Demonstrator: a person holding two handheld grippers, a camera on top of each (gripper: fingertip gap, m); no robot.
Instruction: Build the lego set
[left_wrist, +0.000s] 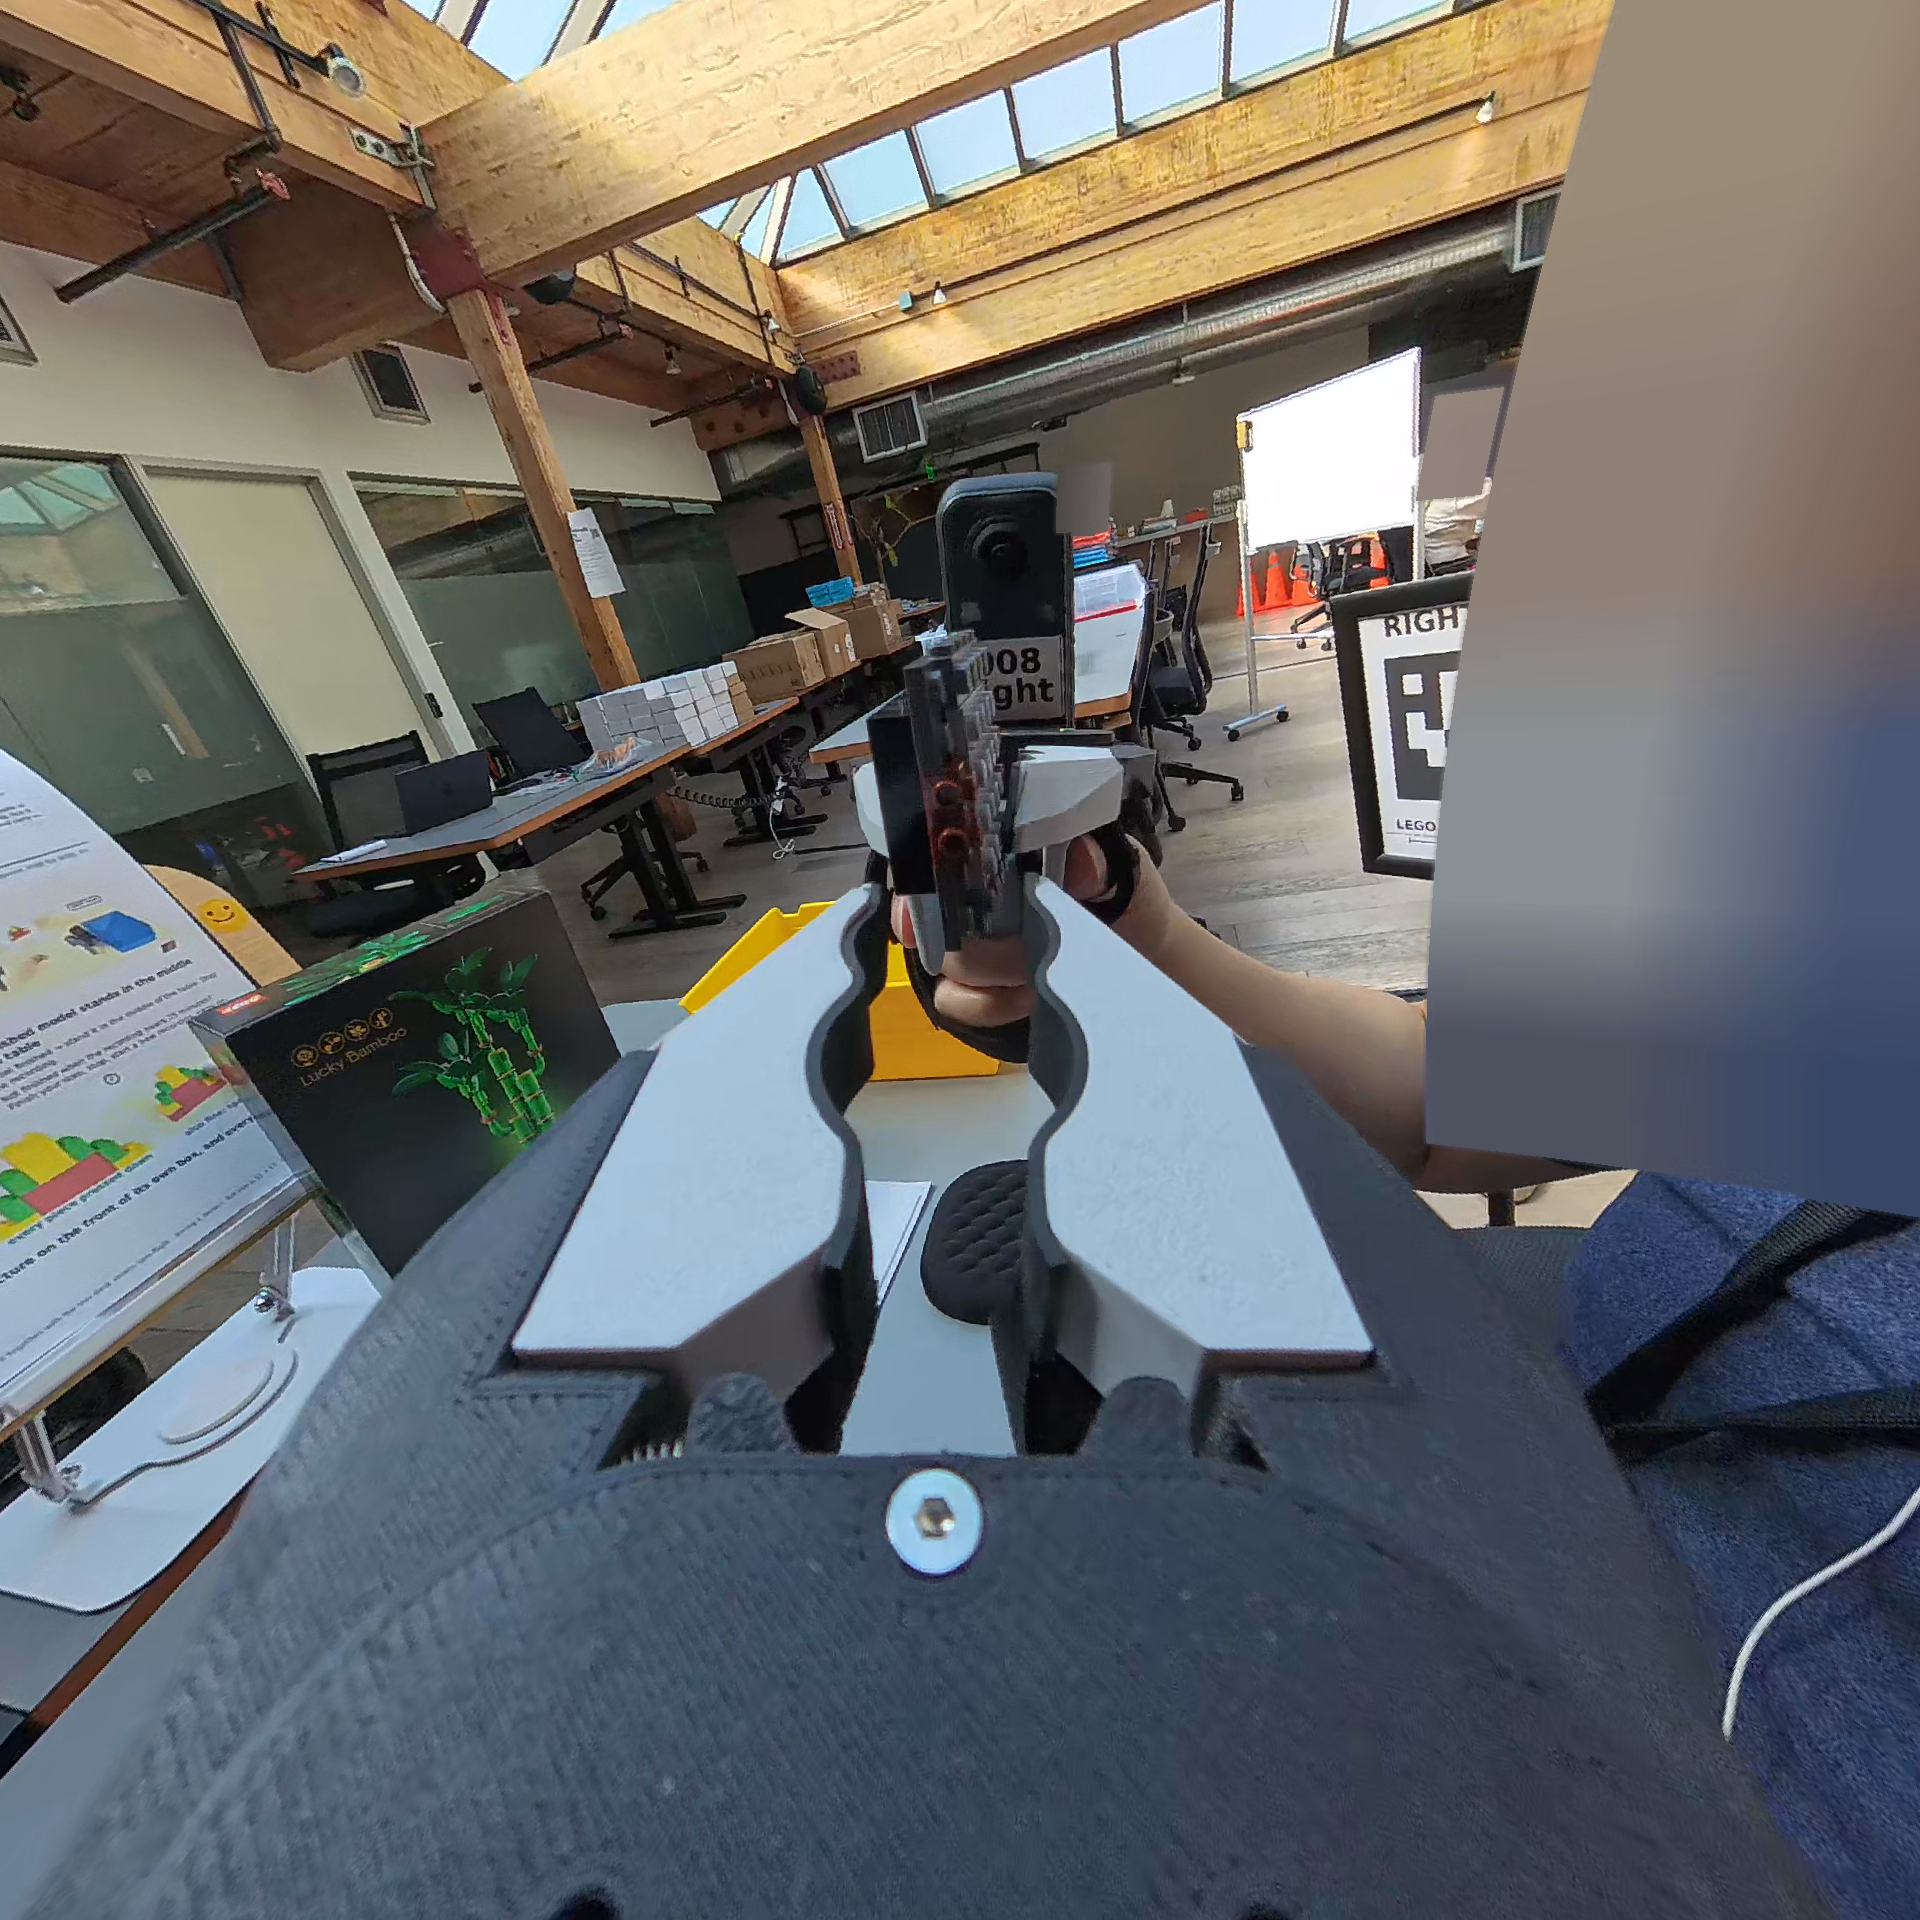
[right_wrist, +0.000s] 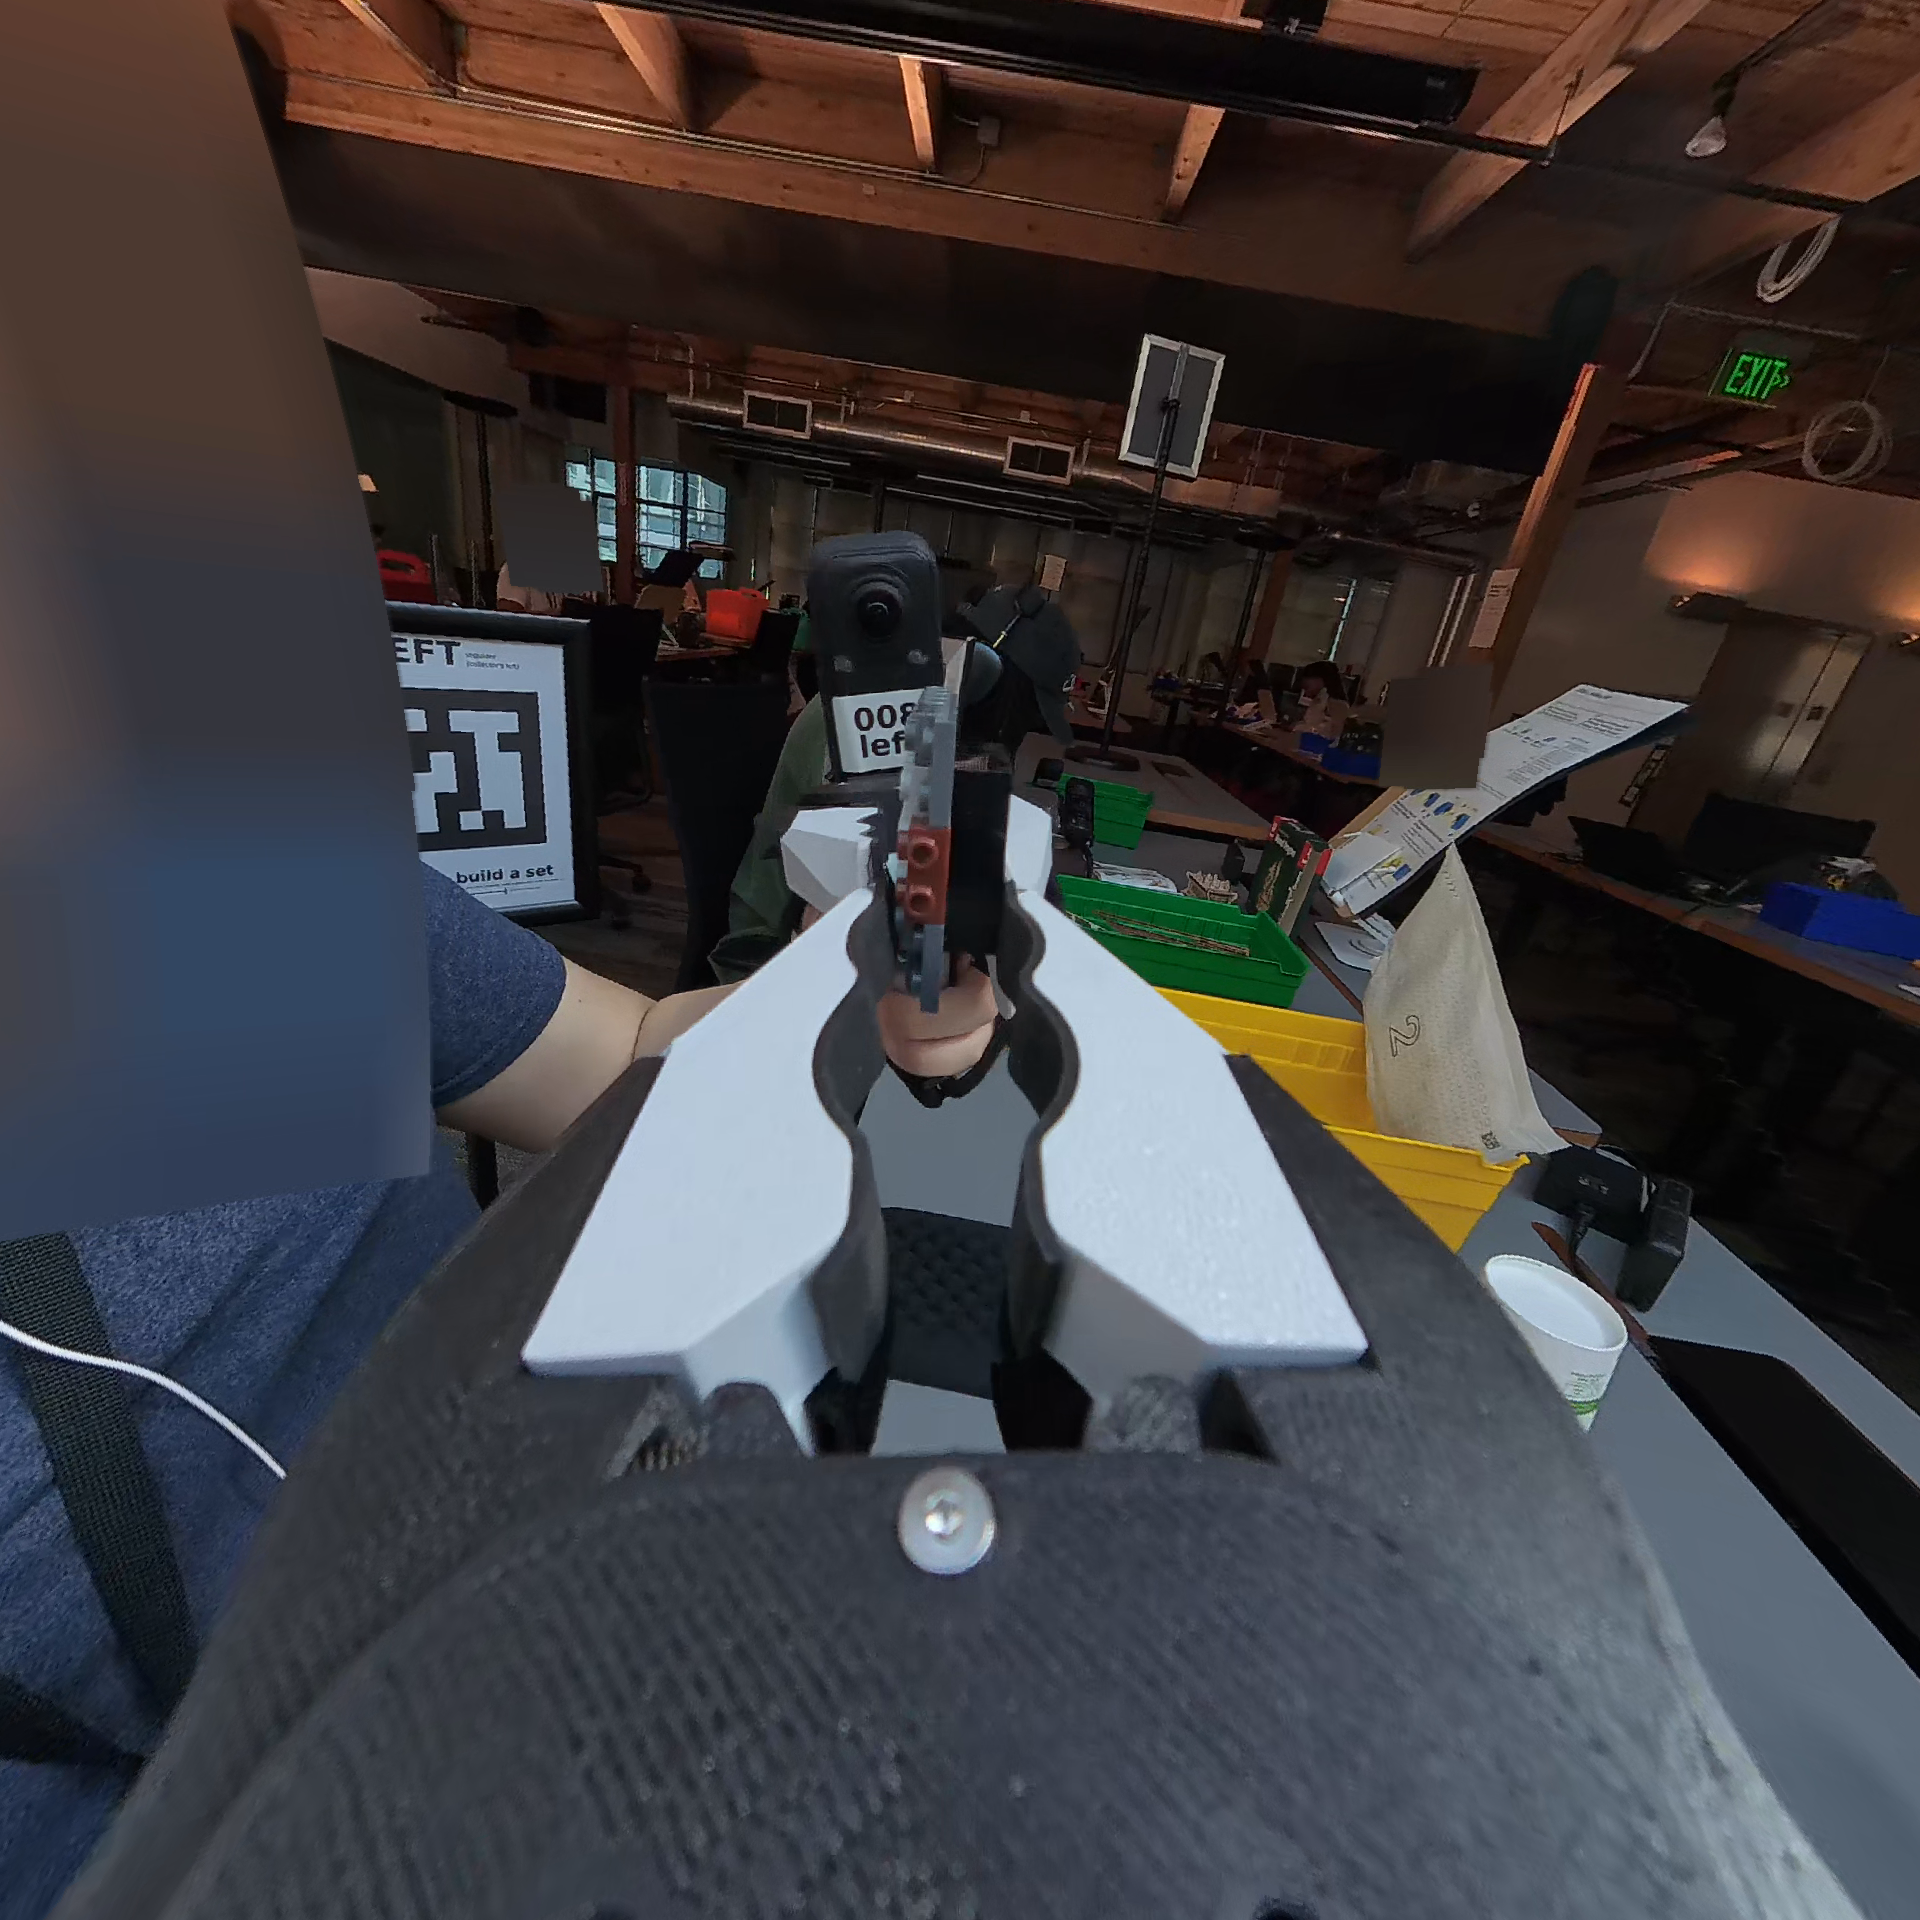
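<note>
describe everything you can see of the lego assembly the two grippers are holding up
The lego assembly is a small stack, seemingly plastic: a grey studded plate standing on edge, black bricks against one face, and a reddish-brown brick with two studs. It is held in the air between the facing grippers, well above the table. The left gripper pinches its lower edge; the right gripper also closes on it from the opposite side.

two grippers are there: the left gripper (left_wrist: 951, 914) and the right gripper (right_wrist: 940, 940), each with two white fingers. between them is one lego assembly (left_wrist: 940, 805), dark grey and black, with one red-brown brick (right_wrist: 923, 871) showing two studs. on the table i count one yellow bin (right_wrist: 1340, 1091), two green bins (right_wrist: 1184, 940), one black set box (left_wrist: 416, 1049), one paper cup (right_wrist: 1558, 1335), one paper bag (right_wrist: 1439, 1029) and one instruction sheet (left_wrist: 94, 1039) on a stand.
</note>
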